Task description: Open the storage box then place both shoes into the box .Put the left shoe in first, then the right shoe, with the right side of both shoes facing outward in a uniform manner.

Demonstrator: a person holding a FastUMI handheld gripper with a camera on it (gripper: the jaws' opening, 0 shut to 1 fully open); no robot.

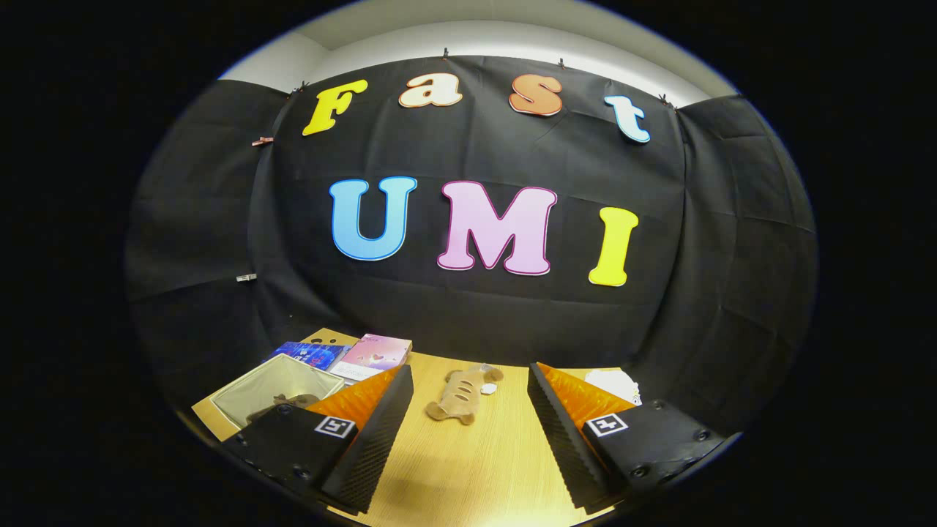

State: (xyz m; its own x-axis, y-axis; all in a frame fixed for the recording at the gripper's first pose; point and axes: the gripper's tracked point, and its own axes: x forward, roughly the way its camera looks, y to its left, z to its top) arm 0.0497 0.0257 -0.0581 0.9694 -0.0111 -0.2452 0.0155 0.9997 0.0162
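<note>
Held above the wooden surface [476, 468], the tool [468, 410] has its fingers spread wide, gripping nothing. Just beyond them, in line with the gap, a tan plush toy [460, 395] lies on the surface. Left of the left finger sits a translucent storage box [256, 388] with something brown inside. Behind it lie a blue book [311, 355] and a pink book [375, 355]. Something white [613, 382] rests beyond the right finger.

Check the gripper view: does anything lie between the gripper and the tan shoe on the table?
Nothing visible does. The gripper is open, and the tan shoe lies just ahead, between its fingers, with only bare wooden table before it. The storage box sits off to the left, beside the left finger.
</note>
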